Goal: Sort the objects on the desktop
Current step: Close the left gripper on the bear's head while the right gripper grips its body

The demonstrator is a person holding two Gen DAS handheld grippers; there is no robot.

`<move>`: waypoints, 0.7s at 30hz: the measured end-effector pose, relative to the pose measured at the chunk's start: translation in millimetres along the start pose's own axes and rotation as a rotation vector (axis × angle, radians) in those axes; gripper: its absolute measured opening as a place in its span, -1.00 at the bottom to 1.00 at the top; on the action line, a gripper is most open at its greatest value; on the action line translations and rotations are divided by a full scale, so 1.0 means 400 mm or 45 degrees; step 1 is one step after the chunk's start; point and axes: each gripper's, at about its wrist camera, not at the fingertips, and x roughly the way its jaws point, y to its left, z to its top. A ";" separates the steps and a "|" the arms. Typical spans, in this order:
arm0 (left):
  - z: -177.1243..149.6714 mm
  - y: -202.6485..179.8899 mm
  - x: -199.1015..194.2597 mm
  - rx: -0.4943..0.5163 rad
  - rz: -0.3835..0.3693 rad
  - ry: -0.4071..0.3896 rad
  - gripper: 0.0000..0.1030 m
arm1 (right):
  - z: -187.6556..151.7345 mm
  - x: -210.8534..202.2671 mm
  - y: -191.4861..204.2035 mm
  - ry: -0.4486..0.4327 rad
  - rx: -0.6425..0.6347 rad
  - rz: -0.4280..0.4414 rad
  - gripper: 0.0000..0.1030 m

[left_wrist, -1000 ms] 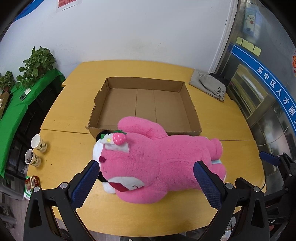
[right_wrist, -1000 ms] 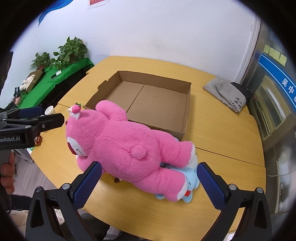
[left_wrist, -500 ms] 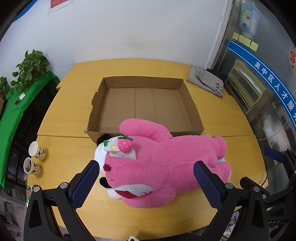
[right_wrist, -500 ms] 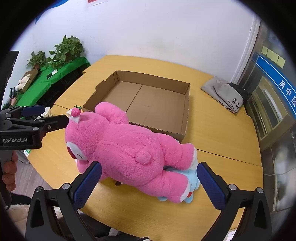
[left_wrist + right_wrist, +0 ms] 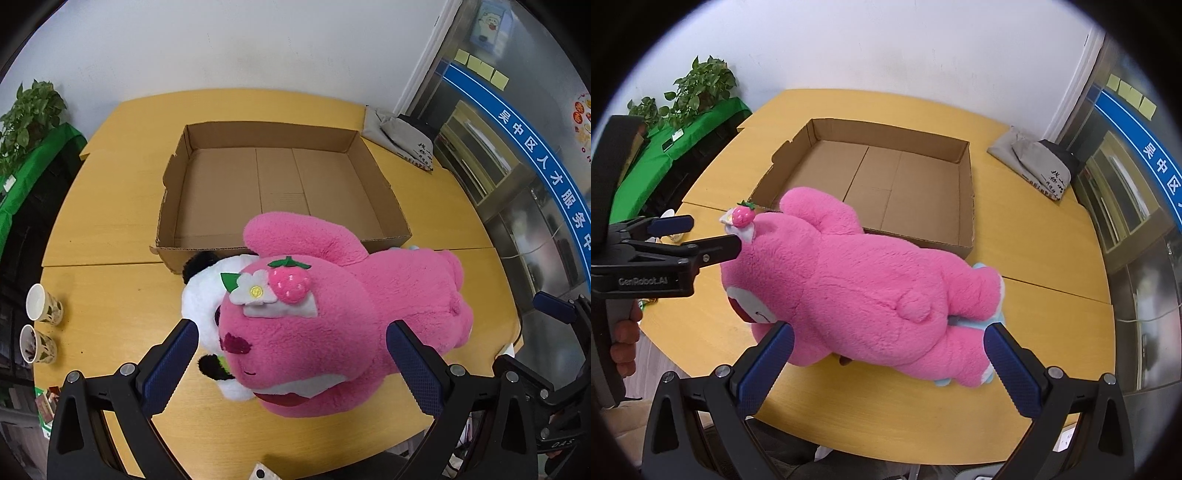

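Both grippers, left gripper and right gripper, gape wide, holding nothing, straddling the pink bear lying on the worktop before the cardboard box (probably its destination).

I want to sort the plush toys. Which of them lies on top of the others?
The pink bear plush with the strawberry on its head lies on top. The panda plush shows only beside its head, and the light blue plush peeks out under its legs.
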 end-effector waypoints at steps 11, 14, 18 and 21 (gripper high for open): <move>0.014 0.012 0.028 -0.012 -0.013 0.036 1.00 | -0.023 0.018 -0.092 -0.104 -0.075 0.117 0.99; 0.020 0.010 0.041 -0.034 -0.006 0.049 1.00 | -0.034 0.043 -0.122 -0.118 -0.175 0.145 0.99; 0.021 0.002 0.080 -0.048 -0.003 0.093 1.00 | -0.052 0.110 -0.160 -0.075 -0.329 0.221 0.99; 0.027 0.007 0.116 -0.068 0.012 0.123 1.00 | -0.063 0.172 -0.171 -0.042 -0.448 0.262 0.99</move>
